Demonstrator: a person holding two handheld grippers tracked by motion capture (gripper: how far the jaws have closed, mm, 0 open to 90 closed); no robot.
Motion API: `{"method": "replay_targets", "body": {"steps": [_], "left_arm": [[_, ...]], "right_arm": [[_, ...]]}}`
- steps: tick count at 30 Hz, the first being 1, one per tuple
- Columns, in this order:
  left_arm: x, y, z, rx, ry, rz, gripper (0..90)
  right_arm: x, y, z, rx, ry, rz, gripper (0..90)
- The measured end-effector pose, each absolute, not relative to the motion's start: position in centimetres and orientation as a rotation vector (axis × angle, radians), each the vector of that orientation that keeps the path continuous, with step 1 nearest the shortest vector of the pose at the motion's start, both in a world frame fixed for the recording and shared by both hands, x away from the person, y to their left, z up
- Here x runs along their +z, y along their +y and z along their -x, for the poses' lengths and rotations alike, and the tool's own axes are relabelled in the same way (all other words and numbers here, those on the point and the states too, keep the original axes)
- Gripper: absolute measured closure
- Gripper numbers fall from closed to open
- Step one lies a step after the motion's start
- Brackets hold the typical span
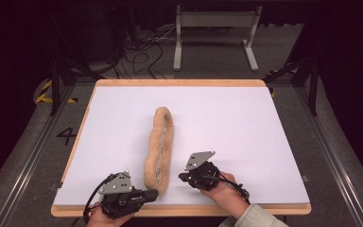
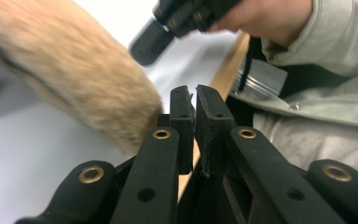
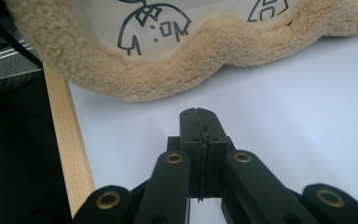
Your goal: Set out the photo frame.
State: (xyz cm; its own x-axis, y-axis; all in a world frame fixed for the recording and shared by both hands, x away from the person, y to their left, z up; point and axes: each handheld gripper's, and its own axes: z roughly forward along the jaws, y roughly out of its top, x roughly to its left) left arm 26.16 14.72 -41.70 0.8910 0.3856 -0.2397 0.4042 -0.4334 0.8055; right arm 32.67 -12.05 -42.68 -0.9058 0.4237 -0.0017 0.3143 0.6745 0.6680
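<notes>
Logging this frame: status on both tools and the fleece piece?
Left tool shut, empty. Right tool shut, empty, short of the fleece. Folded tan fleece blanket lies lengthwise on the white table. Nothing in the way.

Beyond the white, wood-edged counter [image 1: 123,118] lie grey floor [image 1: 23,156], tangled cables [image 1: 142,52], a grey stand [image 1: 215,28], seemingly dark walls.

A black numeral "4" [image 1: 66,135] stands on the grey floor left of the table. In the right gripper view, the fleece item's pale inner face [image 3: 168,28] carries black line drawings with marks resembling "DM", not clearly readable.
</notes>
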Motion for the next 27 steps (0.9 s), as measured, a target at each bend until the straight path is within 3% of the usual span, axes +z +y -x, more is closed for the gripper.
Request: {"method": "replay_targets", "body": {"steps": [5,27], "left_arm": [[-42.5,14.6,-26.9,-0.048,0.625,-2.082,89.5],[-42.2,17.5,-28.6,0.13,0.824,-2.041,89.7]], "right_arm": [[-42.7,-12.1,-32.7,1.043,2.727,-0.617,90.0],[-42.5,-13.0,-33.0,1.046,2.704,-0.665,90.0]]}}
